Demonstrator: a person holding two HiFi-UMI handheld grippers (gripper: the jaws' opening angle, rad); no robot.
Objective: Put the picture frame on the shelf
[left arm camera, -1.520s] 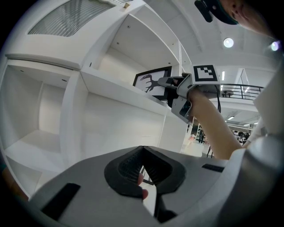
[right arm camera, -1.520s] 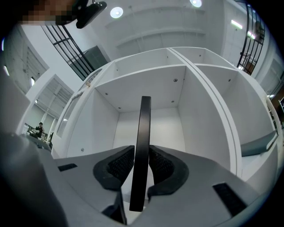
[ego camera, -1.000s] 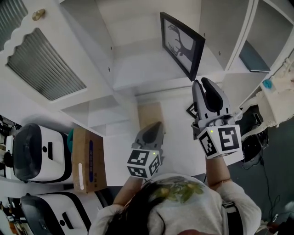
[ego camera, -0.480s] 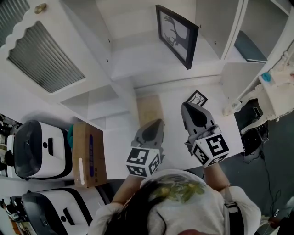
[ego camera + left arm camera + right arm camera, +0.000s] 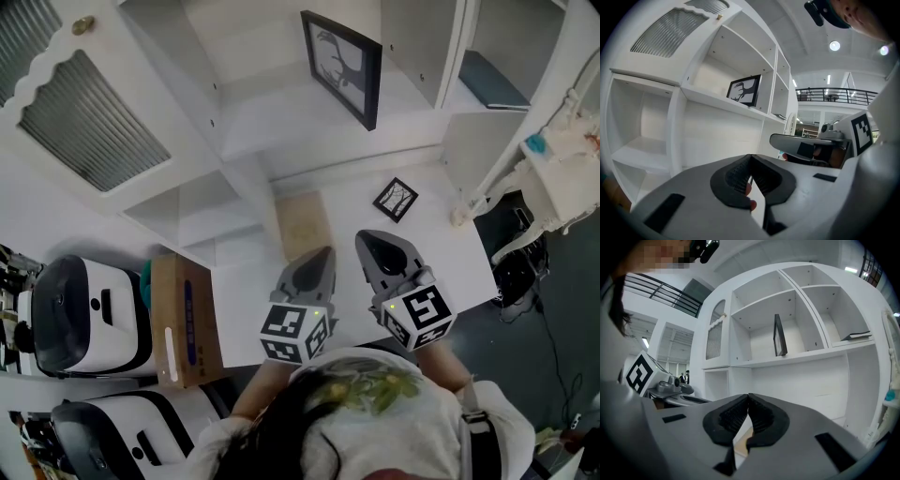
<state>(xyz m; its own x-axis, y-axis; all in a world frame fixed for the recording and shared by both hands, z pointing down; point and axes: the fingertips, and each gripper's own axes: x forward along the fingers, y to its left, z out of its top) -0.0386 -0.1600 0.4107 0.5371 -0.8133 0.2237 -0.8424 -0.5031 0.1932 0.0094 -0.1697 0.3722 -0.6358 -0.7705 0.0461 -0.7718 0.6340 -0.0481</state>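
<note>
The black picture frame (image 5: 342, 66) with a deer-antler print stands upright on the middle shelf of the white cabinet (image 5: 281, 122), and nothing holds it. It faces the left gripper view as the frame (image 5: 744, 90) and shows edge-on in the right gripper view as the frame (image 5: 779, 335). My left gripper (image 5: 318, 260) is shut and empty, low over the white table. My right gripper (image 5: 377, 247) hangs beside it, also shut and empty, well below the shelf. In their own views the left gripper (image 5: 750, 157) and the right gripper (image 5: 748, 397) have their jaws pressed together.
A small black frame (image 5: 396, 199) and a tan board (image 5: 303, 225) lie on the table (image 5: 441, 253). A cardboard box (image 5: 183, 319) and white machines (image 5: 84, 314) stand at the left. A book (image 5: 492, 80) lies in the right compartment. A ribbed cabinet door (image 5: 89, 122) hangs open.
My right gripper has drawn back from the shelf, down and toward the person, to beside the left gripper. The frame stays on the shelf. The left gripper has not moved.
</note>
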